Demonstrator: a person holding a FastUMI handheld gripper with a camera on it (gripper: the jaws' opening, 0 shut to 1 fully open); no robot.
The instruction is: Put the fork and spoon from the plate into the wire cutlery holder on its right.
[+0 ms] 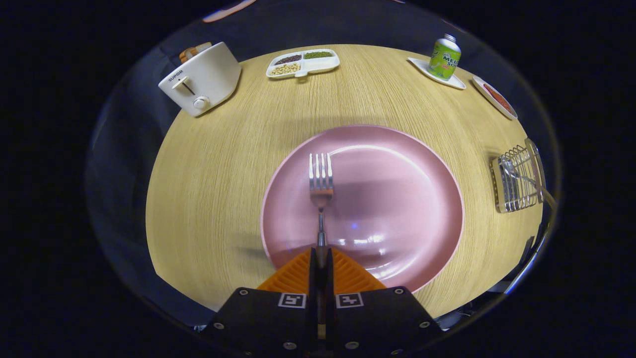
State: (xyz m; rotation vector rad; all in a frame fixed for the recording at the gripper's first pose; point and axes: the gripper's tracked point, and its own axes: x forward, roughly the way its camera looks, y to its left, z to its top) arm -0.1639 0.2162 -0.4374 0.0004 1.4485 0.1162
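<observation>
Clamped in the tool (321, 256), fork (321, 179) points ahead over pink plate (397, 199).

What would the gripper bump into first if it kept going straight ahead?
The gripper, shut on the silver metal fork, points across the round pink plate. Beyond it the way looks free until the white divided snack tray, though depth is unclear.

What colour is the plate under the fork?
Pink, plain and glossy: the plate in the gripper view. The gripper is shut on the fork.

Gripper (321, 254), fingers (298, 273) closed together (both pressing the fork (321, 181) handle), pointing forward, level above pink plate (397, 199).
</observation>
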